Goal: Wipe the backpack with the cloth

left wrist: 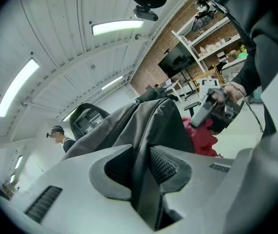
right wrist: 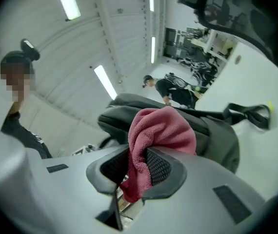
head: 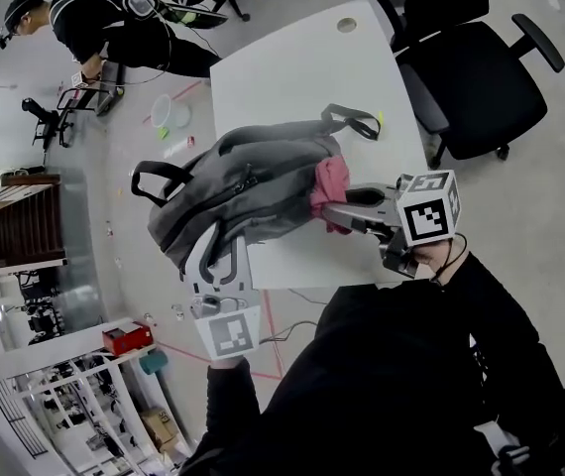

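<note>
At the near edge of the white table (head: 292,77), the left gripper (left wrist: 141,167) is clamped on a fold of the grey backpack (head: 253,181), its pads pinching the dark fabric to steady the bag. Just to the right, the right gripper (right wrist: 136,165) grips a pink-red cloth (head: 329,188), whose loose end bunches out ahead of the jaws against the bag's right side. The backpack lies across the table's near-left part, with its carry handle (head: 159,177) hanging past the left edge over the floor.

The wipe looks to be under way. It would go best with the left grip held firm so the fabric stays taut. The wad of cloth, not the hard jaw tips, should press on the bag. Long strokes drawn away from the anchored fold should stop the fabric rucking up, and they should steer clear of the zip, where the cloth could snag and pull free.

Beyond the bag, a shoulder strap (head: 354,120) trails onto bare tabletop. A black office chair (head: 471,77) stands at far right, and a second person (head: 114,23) bends over equipment at far left.
</note>
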